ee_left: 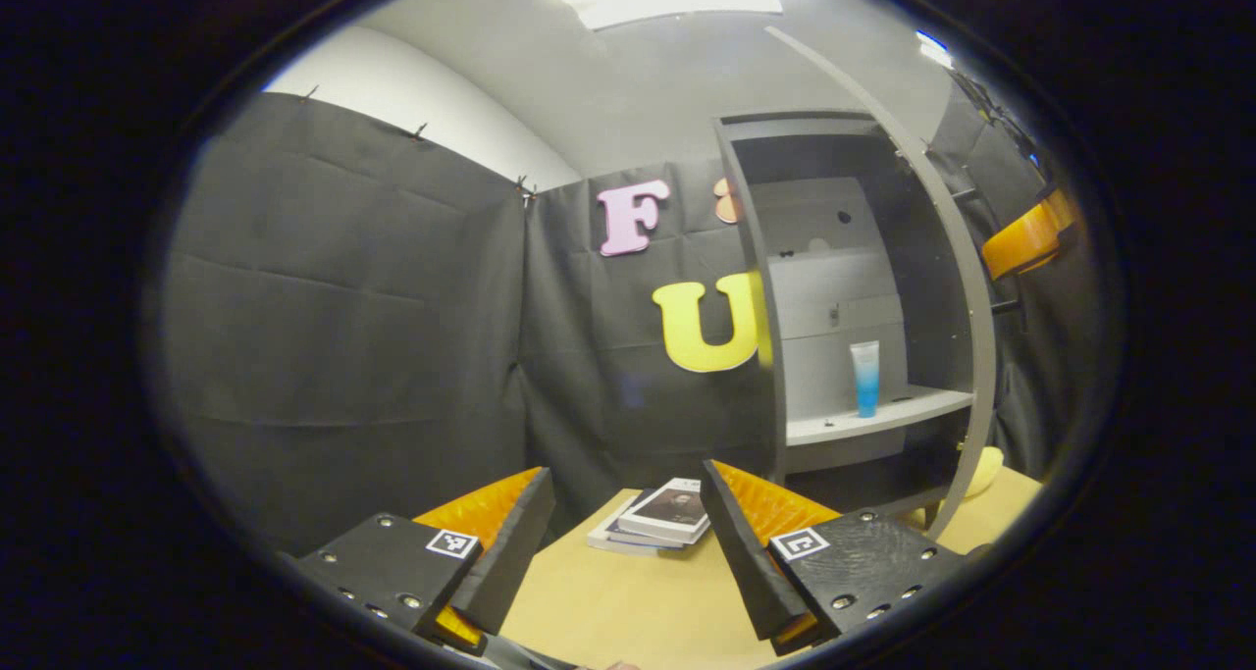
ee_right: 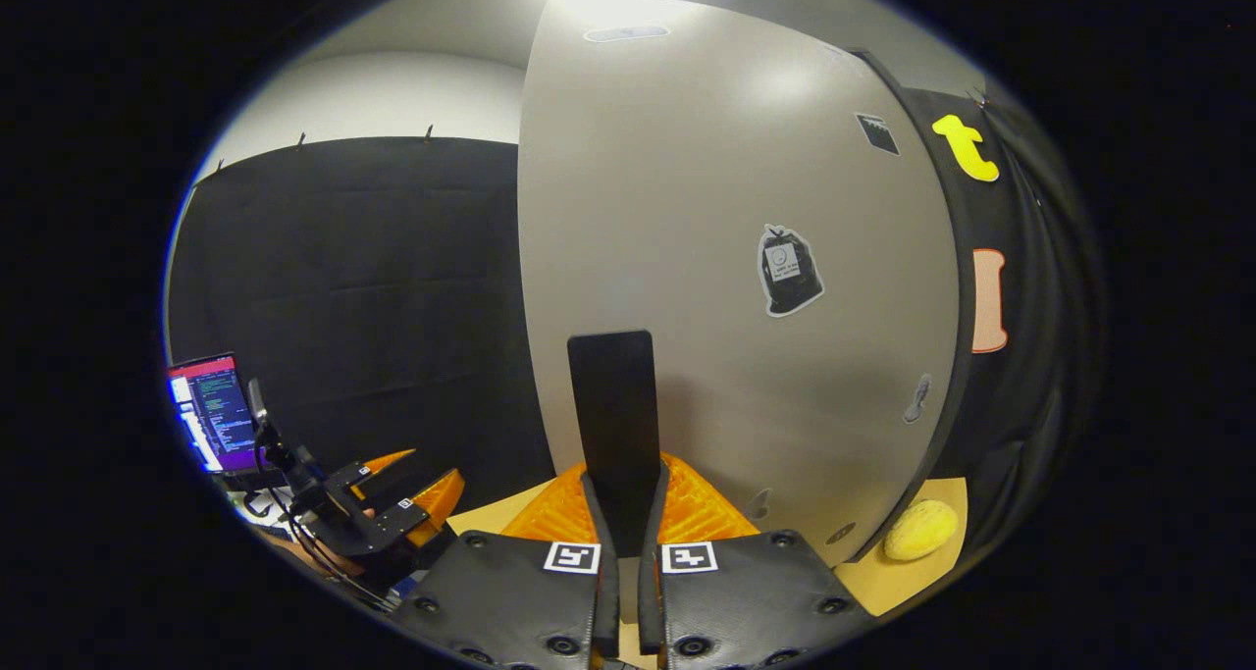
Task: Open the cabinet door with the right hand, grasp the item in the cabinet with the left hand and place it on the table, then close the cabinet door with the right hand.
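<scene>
**Cabinet door held wide as tube stands on shelf**

The cabinet door (ee_right: 736, 287) is seen swung open, its pale outer face turned toward the right gripper view and marked with a dark sticker (ee_right: 788, 271). A flat black handle (ee_right: 615, 425) on the door's edge is clamped between the two fingers of the right gripper (ee_right: 623, 552), which are drawn close together on either side of it.

In the left gripper view, the grey cabinet (ee_left: 751, 287) is shown standing on the light wooden table (ee_left: 628, 601), with the open door (ee_left: 957, 258) seen edge-on as a thin curved strip at its right. A small tube (ee_left: 865, 378), clear at the top and blue toward the bottom, is pictured upright on the cabinet's pale shelf (ee_left: 878, 417), near the middle of it and well apart from both grippers.

The left gripper (ee_left: 628, 542) is held with its fingers spread wide and nothing between them, raised above the near part of the table. Beyond its fingers, a short stack of books (ee_left: 655, 523) is seen lying flat on the table, just in front of the cabinet's left side. A yellow rounded object (ee_right: 920, 530) is shown resting on the table near the foot of the open door.

In the right gripper view the left gripper (ee_right: 388, 508) is also caught at lower left, with a lit screen (ee_right: 211, 413) behind it against the booth wall.
</scene>
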Tool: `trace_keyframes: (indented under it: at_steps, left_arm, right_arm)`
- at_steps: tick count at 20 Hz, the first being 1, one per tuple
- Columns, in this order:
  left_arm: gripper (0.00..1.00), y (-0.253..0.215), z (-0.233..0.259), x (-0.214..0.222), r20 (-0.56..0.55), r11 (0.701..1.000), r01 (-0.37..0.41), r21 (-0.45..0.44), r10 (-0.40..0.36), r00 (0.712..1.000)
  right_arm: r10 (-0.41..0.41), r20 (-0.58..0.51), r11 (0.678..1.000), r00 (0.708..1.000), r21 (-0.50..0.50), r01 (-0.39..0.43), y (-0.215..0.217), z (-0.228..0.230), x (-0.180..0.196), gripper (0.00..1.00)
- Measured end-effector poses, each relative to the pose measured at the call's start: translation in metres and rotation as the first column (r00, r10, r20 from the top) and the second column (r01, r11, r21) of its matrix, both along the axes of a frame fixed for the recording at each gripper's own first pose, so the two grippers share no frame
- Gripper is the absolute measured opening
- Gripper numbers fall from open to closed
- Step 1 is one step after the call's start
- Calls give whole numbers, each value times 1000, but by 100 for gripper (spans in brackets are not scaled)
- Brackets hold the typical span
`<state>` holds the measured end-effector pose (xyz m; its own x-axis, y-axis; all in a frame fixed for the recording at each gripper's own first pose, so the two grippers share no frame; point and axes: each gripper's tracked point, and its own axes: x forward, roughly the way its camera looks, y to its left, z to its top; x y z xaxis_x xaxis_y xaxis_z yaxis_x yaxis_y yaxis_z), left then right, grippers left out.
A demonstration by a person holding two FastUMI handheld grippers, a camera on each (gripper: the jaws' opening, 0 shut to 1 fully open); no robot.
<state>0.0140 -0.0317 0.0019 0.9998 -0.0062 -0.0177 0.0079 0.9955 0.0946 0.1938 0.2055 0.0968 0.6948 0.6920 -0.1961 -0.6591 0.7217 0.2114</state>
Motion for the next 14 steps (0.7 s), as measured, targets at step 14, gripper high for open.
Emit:
trace_keyframes:
  at_steps: [14]
  left_arm:
    - [90, -135, -7, -16, -14, 975, 219, -42, -220, 975]
  right_arm:
    - [-152, 51, 988, 987, 7, 152, -51, 2, -5, 6]
